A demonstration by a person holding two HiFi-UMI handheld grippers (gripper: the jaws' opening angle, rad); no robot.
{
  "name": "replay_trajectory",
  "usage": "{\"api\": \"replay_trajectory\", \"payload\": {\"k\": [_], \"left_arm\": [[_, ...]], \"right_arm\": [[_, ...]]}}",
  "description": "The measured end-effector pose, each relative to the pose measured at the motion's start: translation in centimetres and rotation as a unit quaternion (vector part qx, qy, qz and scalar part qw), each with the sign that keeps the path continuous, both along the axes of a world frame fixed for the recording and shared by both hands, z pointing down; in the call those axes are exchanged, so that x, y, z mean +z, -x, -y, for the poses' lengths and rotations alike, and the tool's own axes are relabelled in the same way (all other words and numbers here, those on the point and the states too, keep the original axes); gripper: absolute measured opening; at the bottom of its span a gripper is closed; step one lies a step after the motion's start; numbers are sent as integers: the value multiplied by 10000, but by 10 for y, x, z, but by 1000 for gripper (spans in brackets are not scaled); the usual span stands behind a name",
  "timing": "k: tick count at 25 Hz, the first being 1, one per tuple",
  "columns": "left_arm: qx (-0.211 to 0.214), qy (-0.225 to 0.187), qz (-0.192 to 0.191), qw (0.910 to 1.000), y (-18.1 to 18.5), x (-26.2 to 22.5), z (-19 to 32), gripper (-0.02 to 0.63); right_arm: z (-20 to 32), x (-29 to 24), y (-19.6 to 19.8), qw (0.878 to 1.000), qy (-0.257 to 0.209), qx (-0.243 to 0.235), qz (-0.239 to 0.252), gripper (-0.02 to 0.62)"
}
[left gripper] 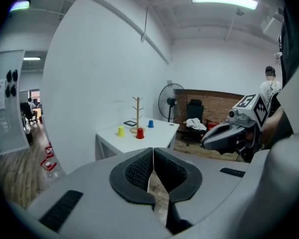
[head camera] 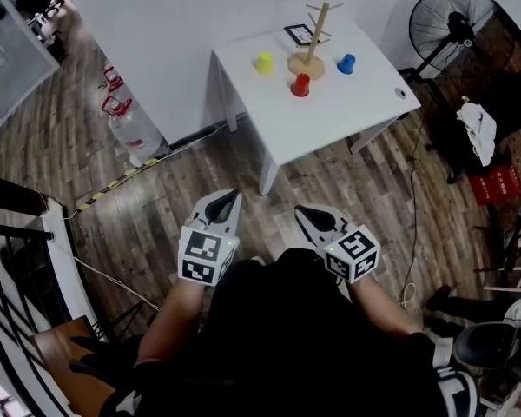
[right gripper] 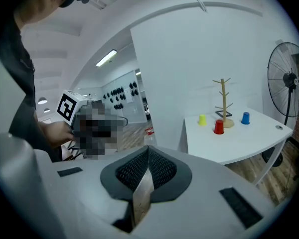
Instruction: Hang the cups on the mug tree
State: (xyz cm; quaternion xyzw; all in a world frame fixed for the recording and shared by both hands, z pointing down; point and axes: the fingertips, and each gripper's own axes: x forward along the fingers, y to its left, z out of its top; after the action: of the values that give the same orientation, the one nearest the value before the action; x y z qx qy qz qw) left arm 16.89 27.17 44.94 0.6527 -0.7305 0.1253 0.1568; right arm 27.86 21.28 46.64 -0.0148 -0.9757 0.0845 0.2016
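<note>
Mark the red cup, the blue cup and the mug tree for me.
red cup [head camera: 300, 85], head view, side wall.
blue cup [head camera: 346, 63], head view, side wall.
mug tree [head camera: 315, 35], head view, middle of its post.

At the lower middle of the head view, the left forearm [head camera: 175, 315] and right forearm [head camera: 380, 307] reach forward. The left gripper [head camera: 229, 200] and right gripper [head camera: 307, 215] sit side by side, jaws closed and empty.

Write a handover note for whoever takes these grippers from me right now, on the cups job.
Left hand-held gripper: shut, empty.
Right hand-held gripper: shut, empty.
Both are over the floor, short of the white table.
Yellow cup, red cup and blue cup stand on the table near the mug tree.
Done: nothing hung.
Left: hang all three cups.
</note>
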Motion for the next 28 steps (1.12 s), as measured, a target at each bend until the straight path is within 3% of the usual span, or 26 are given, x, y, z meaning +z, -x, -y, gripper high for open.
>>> {"api": "replay_trajectory", "payload": {"k": [16, 21, 28], "left_arm": [[212, 187, -101, 9995, 60, 12, 57, 18], [351, 404, 6, 9986, 97, 11, 104, 17], [615, 357, 24, 9975, 133, -9, 179, 18]], "right_arm": [[78, 10, 69, 9987, 182, 446, 189, 6], [125, 9, 104, 9971, 269, 638, 324, 6], [196, 1, 143, 9956, 189, 848, 348, 6]]}}
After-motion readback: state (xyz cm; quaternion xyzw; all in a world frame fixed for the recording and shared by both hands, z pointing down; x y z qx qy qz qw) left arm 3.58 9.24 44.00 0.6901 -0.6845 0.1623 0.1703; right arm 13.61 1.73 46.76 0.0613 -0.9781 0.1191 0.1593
